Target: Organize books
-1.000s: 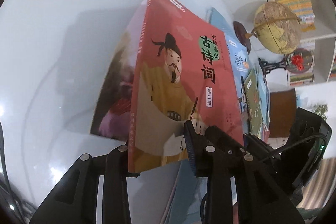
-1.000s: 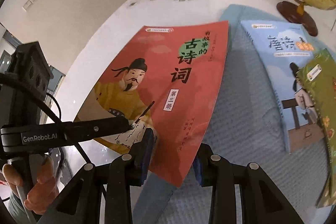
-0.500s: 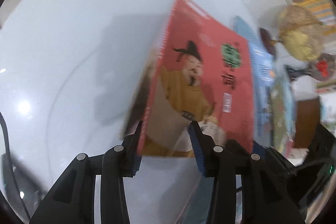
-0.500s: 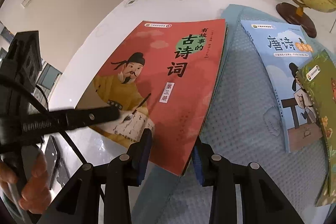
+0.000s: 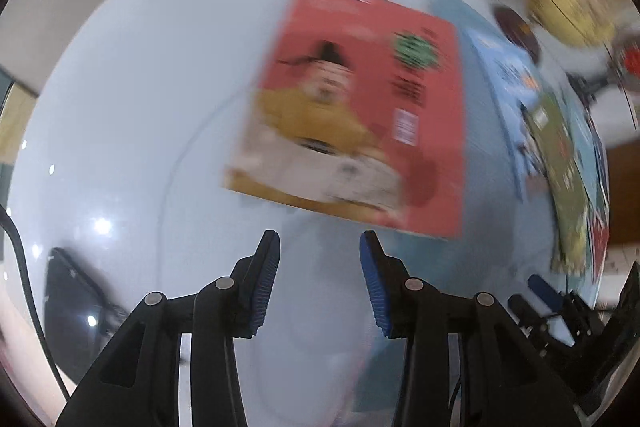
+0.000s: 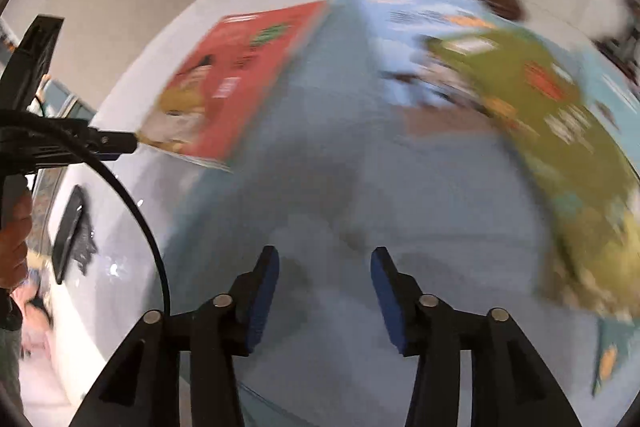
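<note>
Both grippers hanging part-open, nothing btwn jaws: left gripper [image 5: 320,269], right gripper [image 6: 323,277] just widening. Red book [image 5: 352,107] lying flat on white table [image 5: 140,87], at 12 from left jaws, long axis running 12–6, title end at 12. Next: approaching green book [image 6: 552,131] at 2, gripping near edge squarely.

The right hand-held gripper [image 6: 324,287] has just been opening; nothing lies between its jaws. Red book [image 6: 244,67] at ten o'clock lies flat on the counter [image 6: 120,227]. Green book [image 6: 560,131] at two o'clock.
</note>
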Demonstrator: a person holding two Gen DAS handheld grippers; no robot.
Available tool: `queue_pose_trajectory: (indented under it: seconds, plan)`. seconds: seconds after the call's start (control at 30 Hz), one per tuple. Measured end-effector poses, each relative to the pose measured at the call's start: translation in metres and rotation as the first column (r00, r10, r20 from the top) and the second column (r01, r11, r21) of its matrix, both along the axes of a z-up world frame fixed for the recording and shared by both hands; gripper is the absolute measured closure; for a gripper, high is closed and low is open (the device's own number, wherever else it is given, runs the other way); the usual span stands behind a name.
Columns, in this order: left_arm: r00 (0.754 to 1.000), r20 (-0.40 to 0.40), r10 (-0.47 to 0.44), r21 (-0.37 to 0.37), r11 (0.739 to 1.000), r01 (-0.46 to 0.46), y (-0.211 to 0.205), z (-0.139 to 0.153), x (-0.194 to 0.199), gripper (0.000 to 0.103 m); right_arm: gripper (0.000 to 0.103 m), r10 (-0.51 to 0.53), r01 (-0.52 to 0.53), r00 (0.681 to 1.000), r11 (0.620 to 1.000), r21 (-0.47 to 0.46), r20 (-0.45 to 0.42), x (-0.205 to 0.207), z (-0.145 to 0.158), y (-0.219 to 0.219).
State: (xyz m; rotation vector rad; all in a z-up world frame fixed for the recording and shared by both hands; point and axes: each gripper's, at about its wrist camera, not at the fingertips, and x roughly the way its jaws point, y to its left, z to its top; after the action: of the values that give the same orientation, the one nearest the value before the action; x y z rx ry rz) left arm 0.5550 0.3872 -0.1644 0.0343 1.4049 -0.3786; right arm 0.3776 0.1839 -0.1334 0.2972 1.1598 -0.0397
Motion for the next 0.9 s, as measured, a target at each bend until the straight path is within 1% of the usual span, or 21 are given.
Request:
queue_pose_trajectory:
  seconds: [0.1, 0.2, 0.33, 0.43, 0.5, 0.57, 0.6, 0.63, 0.7, 0.77, 0.83, 0.87, 0.9]
  plan:
    - [0.997, 0.003, -0.077, -0.003, 0.997, 0.077, -0.043, 0.003, -0.017, 0.064, 0.053, -0.111, 0.111, 0.994, 0.994, -0.004, 0.016, -0.027, 0.007, -0.041]
    - [0.987, 0.012, -0.160, 0.007, 0.987, 0.160, -0.090, 0.008, -0.037, 0.064, 0.052, -0.205, 0.205, 0.978, 0.979, -0.002, 0.034, -0.048, 0.012, -0.086]
    - [0.970, 0.030, -0.242, 0.034, 0.970, 0.241, -0.146, 0.014, -0.065, 0.064, 0.051, -0.280, 0.279, 0.960, 0.960, 0.024, 0.024, -0.073, 0.010, -0.133]
    - [0.962, 0.019, -0.273, 0.023, 0.962, 0.272, -0.186, 0.015, -0.085, 0.064, 0.051, -0.321, 0.321, 0.947, 0.947, 0.026, 0.012, -0.098, 0.008, -0.170]
    - [0.958, -0.006, -0.286, 0.007, 0.958, 0.286, -0.214, 0.013, -0.096, 0.064, 0.051, -0.351, 0.351, 0.936, 0.936, 0.025, 0.008, -0.119, 0.008, -0.192]
    - [0.953, -0.019, -0.302, -0.005, 0.953, 0.302, -0.236, 0.013, -0.108, 0.064, 0.051, -0.393, 0.393, 0.920, 0.919, 0.026, 0.007, -0.139, 0.008, -0.220]
    - [0.949, -0.019, -0.315, -0.011, 0.949, 0.315, -0.253, 0.015, -0.113, 0.064, 0.051, -0.412, 0.412, 0.911, 0.911, 0.024, 0.006, -0.150, 0.008, -0.233]
    - [0.946, -0.015, -0.324, -0.015, 0.946, 0.324, -0.260, 0.018, -0.118, 0.064, 0.051, -0.428, 0.428, 0.904, 0.904, 0.023, 0.009, -0.158, 0.008, -0.246]
    - [0.935, -0.006, -0.353, -0.029, 0.935, 0.353, -0.287, 0.024, -0.127, 0.064, 0.051, -0.453, 0.453, 0.891, 0.892, 0.009, 0.017, -0.171, 0.010, -0.269]
    - [0.926, -0.003, -0.378, -0.046, 0.925, 0.377, -0.313, 0.028, -0.132, 0.064, 0.051, -0.493, 0.494, 0.869, 0.870, -0.002, 0.029, -0.187, 0.014, -0.303]
    - [0.914, 0.005, -0.407, -0.074, 0.911, 0.406, -0.350, 0.032, -0.136, 0.064, 0.049, -0.524, 0.525, 0.851, 0.851, -0.003, 0.036, -0.197, 0.015, -0.328]
    - [0.909, 0.011, -0.416, -0.081, 0.906, 0.415, -0.360, 0.034, -0.138, 0.064, 0.049, -0.551, 0.551, 0.834, 0.834, 0.004, 0.041, -0.203, 0.017, -0.350]
    - [0.902, 0.025, -0.431, -0.093, 0.897, 0.432, -0.383, 0.036, -0.139, 0.064, 0.049, -0.564, 0.564, 0.824, 0.825, 0.013, 0.045, -0.206, 0.020, -0.361]
